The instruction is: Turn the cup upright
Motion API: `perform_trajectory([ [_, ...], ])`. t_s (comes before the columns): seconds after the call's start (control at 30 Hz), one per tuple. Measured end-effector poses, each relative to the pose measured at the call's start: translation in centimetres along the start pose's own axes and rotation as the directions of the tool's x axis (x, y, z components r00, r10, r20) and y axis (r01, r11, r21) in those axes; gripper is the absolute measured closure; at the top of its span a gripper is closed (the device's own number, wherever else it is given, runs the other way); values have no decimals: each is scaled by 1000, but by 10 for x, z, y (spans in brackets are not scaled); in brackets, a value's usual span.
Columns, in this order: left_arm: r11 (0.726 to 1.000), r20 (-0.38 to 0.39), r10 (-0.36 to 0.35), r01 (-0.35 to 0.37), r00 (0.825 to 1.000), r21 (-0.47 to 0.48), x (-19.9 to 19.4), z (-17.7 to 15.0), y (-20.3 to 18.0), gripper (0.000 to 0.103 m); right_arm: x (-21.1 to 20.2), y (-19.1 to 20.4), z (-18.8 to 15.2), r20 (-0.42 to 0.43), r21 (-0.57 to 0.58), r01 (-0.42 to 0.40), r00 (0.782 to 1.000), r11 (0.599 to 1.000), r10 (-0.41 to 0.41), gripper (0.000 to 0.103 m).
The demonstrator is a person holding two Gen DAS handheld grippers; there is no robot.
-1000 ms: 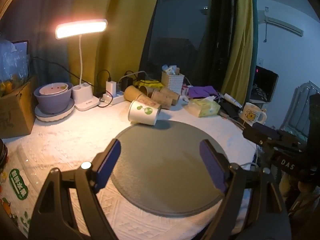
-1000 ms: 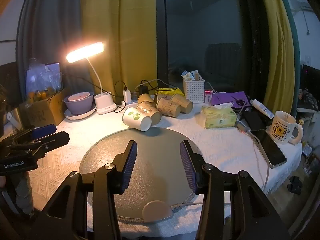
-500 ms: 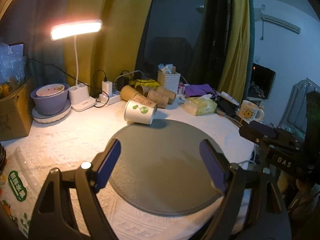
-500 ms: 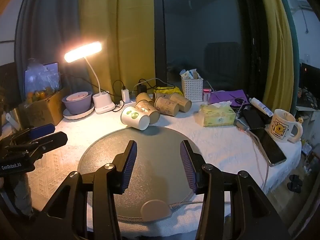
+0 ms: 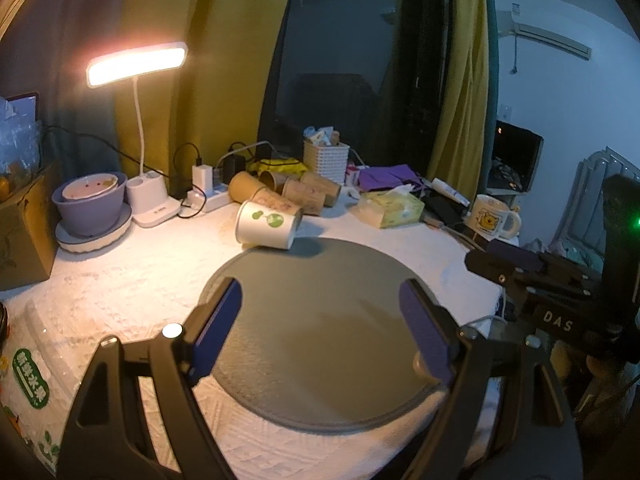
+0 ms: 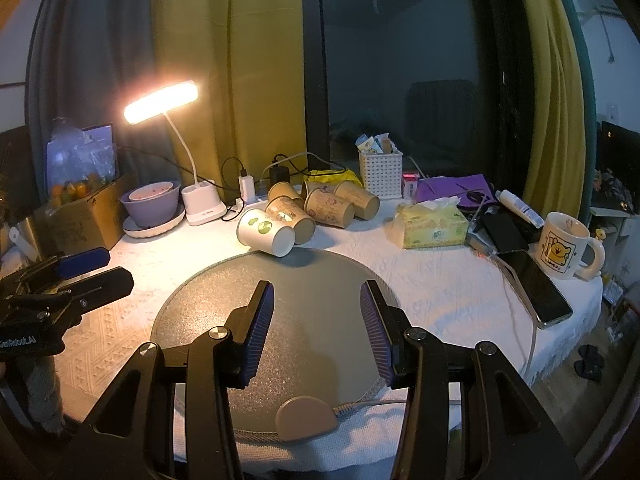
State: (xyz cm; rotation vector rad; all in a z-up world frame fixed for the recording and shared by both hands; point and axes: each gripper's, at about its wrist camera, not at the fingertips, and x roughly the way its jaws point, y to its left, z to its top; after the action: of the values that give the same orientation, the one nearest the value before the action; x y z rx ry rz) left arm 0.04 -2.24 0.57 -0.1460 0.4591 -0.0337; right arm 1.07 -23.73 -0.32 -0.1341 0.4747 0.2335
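White cup (image 5: 267, 224) lies on its side at the grey mat's (image 5: 320, 320) far edge, touching the brown cups (image 6: 328, 208). Left gripper (image 5: 320, 324) and right gripper (image 6: 317, 330) both spread, empty, well short. Risk: a nudge rolls the cup, or jaws crush thin paper.

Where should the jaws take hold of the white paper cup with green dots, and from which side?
Probably across the white cup's mid-wall, coming in from the near side over the grey mat. It lies on its side at the mat's far edge, brown cups crowd behind it, and its front is free.
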Motion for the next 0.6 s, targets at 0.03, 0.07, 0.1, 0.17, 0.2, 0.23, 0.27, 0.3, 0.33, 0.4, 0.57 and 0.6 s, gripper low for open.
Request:
perform_trajectory([
  [0.03, 1000, 1, -1, 1, 1000, 0, 0, 0, 0, 21, 0, 0, 0, 1, 0, 1, 1000, 1000, -1, 55],
  [0.07, 1000, 1, -1, 1, 1000, 0, 0, 0, 0, 21, 0, 0, 0, 1, 0, 0, 1000, 1000, 0, 55],
  [0.1, 1000, 1, -1, 1, 1000, 1, 1, 0, 0, 21, 0, 0, 0, 1, 0, 0, 1000, 1000, 0, 55],
  [0.17, 1000, 2, -2, 2, 1000, 0, 1, 1, 0, 21, 0, 0, 0, -1, 0, 0, 1000, 1000, 0, 55],
  [0.2, 1000, 2, -5, 5, 1000, 1, 1, 1, 0, 21, 0, 0, 0, -1, 0, -1, 1000, 1000, 1, 55],
  [0.23, 1000, 3, -6, 6, 1000, 2, 0, 1, -1, 21, 0, 0, 0, -1, 1, -1, 1000, 1000, 1, 55],
  [0.27, 1000, 5, -8, 8, 1000, 4, -1, 1, -2, 21, 0, 0, 0, 0, 1, -2, 1000, 1000, 2, 55],
  [0.3, 1000, 7, -9, 9, 1000, 7, -1, 1, -2, 21, 0, 1, 0, -1, 1, -1, 1000, 1000, 1, 55],
  [0.33, 1000, 9, -10, 10, 1000, 9, -2, 1, -3, 21, 0, 1, 0, -1, 2, -1, 1000, 1000, 1, 55],
  [0.4, 1000, 10, -15, 15, 1000, 9, -2, 0, -3, 21, 0, 1, 0, -1, 2, 0, 1000, 1000, 0, 55],
  [0.57, 1000, 13, -18, 18, 1000, 11, -3, 0, -3, 21, 0, 0, 0, -2, 3, 0, 1000, 1000, 0, 55],
  [0.6, 1000, 13, -19, 19, 1000, 11, -3, 1, -2, 21, 0, 1, 1, -3, 3, 0, 1000, 1000, 0, 55],
])
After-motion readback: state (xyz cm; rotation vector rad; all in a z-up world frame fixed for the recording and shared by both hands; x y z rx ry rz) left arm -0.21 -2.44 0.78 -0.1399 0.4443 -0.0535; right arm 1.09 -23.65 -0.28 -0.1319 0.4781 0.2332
